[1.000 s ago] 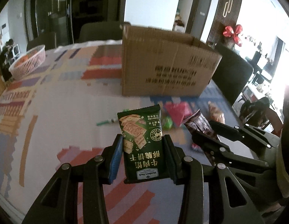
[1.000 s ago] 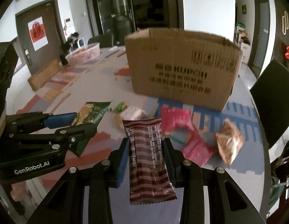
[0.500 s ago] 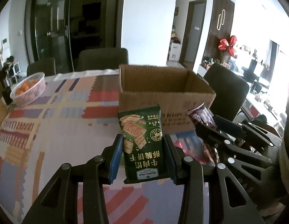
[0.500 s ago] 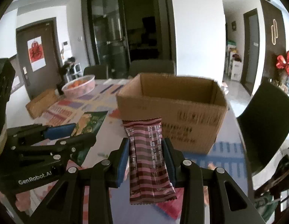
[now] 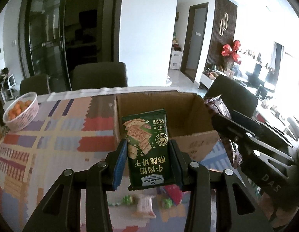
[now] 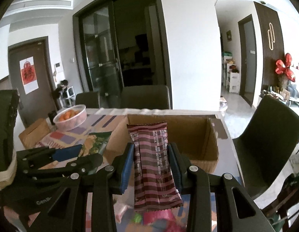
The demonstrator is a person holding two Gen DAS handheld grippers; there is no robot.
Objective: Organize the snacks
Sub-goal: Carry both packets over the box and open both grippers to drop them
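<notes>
Here, in the left wrist view, the left hand-held gripper [image 5: 148, 155] pinches a green cracker packet [image 5: 147, 150] above the near wall of the open cardboard box [image 5: 195, 143] on the counter [image 5: 52, 135]. In the right wrist view, the right hand-held gripper [image 6: 152, 162] clamps a striped brown bar [image 6: 153, 166] before the same box.
</notes>
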